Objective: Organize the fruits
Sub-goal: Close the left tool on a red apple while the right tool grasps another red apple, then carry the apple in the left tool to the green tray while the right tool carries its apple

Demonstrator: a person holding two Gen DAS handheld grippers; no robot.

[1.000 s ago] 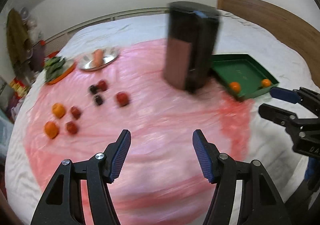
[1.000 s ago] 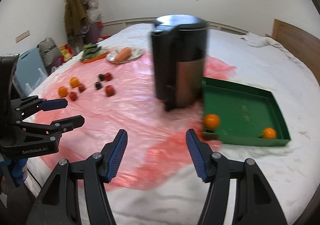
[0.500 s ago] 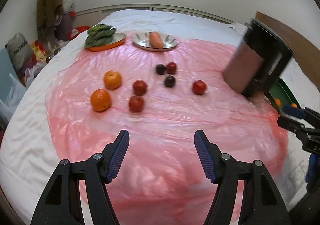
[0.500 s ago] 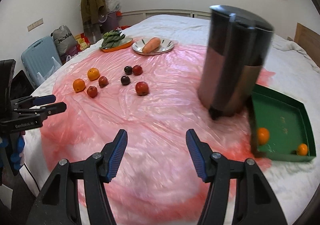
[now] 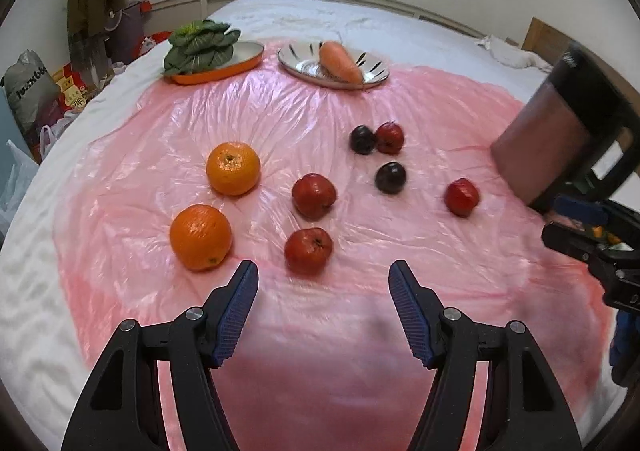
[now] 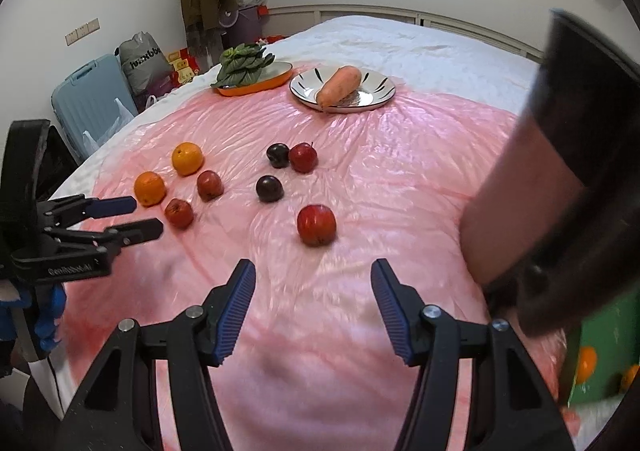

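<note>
Loose fruit lies on a pink plastic sheet (image 5: pixel 360 311) spread over a bed. Two oranges (image 5: pixel 201 237) (image 5: pixel 233 168) lie at the left, with red apples (image 5: pixel 308 251) (image 5: pixel 313 195) (image 5: pixel 461 197) and dark plums (image 5: pixel 390 178) to their right. My left gripper (image 5: pixel 322 283) is open and empty, just short of the nearest red apple. My right gripper (image 6: pixel 312 287) is open and empty, a little short of a red apple (image 6: pixel 316 224). A green tray (image 6: pixel 600 351) at the right edge holds two oranges (image 6: pixel 586 363).
A tall black and brown appliance (image 6: pixel 560 171) stands at the right, beside the tray. A plate with a carrot (image 5: pixel 338 61) and an orange dish of leafy greens (image 5: pixel 204 51) sit at the far side. Bags and a suitcase (image 6: pixel 92 99) stand beyond the bed's left edge.
Both grippers have swung left, away from the tray and appliance, and closer to the loose fruit. Both stayed open and empty.
</note>
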